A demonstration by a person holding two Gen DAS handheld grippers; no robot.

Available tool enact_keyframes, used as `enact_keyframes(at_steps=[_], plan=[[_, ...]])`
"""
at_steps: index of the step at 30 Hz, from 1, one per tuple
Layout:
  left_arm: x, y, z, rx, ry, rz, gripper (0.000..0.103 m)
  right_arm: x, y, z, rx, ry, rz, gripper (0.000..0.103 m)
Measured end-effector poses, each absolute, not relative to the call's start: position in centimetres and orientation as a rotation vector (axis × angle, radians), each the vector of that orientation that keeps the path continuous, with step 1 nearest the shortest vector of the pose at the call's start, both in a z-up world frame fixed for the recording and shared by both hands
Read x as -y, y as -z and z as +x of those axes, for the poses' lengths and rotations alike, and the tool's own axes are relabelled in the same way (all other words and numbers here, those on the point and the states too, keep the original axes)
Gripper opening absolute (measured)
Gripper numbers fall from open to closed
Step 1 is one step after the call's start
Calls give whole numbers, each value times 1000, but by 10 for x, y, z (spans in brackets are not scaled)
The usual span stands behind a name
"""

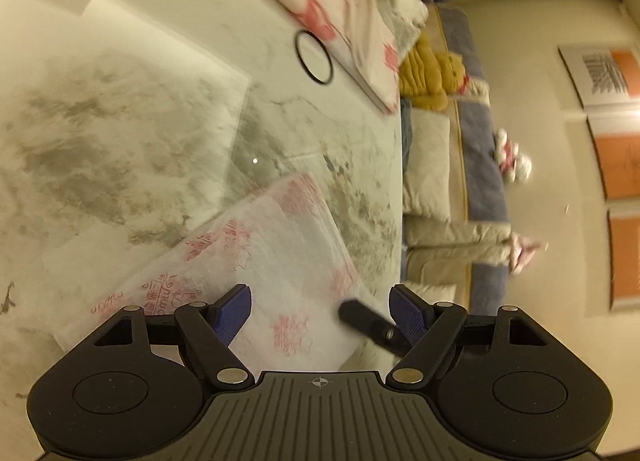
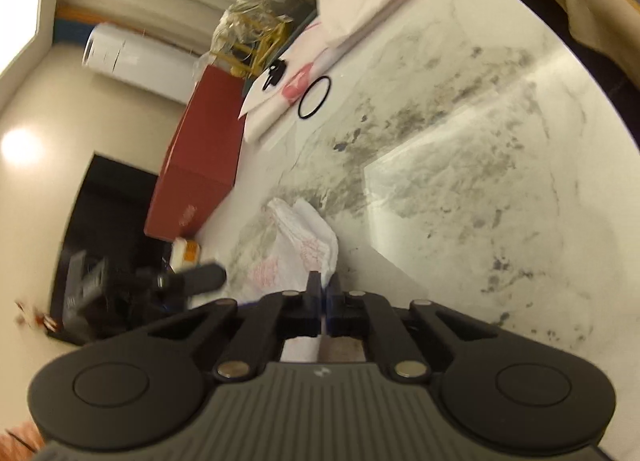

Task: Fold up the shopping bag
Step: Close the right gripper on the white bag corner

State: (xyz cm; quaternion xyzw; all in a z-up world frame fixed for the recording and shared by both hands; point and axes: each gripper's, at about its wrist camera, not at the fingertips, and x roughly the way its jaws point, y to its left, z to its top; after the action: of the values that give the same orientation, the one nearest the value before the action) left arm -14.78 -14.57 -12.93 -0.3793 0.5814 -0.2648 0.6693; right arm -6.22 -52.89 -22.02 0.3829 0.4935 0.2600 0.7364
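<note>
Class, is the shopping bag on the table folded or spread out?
Partly folded: the bag lies as a layered strip, one edge doubled over.

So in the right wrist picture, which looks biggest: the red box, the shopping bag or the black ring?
1. red box
2. shopping bag, though it lies nearer the camera, so unsure
3. black ring
</note>
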Motion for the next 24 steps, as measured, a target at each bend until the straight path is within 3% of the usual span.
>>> enact_keyframes(at_steps=[8, 10, 12, 14, 16, 17, 18, 21, 24], plan=[[143, 146, -143, -1265, 547, -1139, 77, 497, 183, -76, -1018, -627, 440, 2], [146, 150, -140, -1267, 520, -1156, 77, 493, 184, -77, -1031, -634, 440, 8], [149, 154, -137, -1267, 495, -1164, 77, 492, 188, -78, -1048, -644, 471, 26], [150, 154, -136, -1259, 490, -1143, 77, 491, 191, -80, -1064, -653, 496, 30], [150, 153, -136, -1258, 487, -1128, 77, 486, 193, -83, -1068, -661, 485, 25], [150, 153, -135, -1258, 486, -1126, 77, 484, 192, -85, -1060, -658, 459, 9], [149, 154, -135, -1259, 486, -1131, 77, 481, 190, -86, -1050, -652, 426, 1], [144, 155, -135, -1255, 476, -1165, 77, 471, 181, -91, -992, -656, 304, 0], [139, 154, -137, -1249, 465, -1168, 77, 448, 170, -109, -892, -722, -5, 0]])
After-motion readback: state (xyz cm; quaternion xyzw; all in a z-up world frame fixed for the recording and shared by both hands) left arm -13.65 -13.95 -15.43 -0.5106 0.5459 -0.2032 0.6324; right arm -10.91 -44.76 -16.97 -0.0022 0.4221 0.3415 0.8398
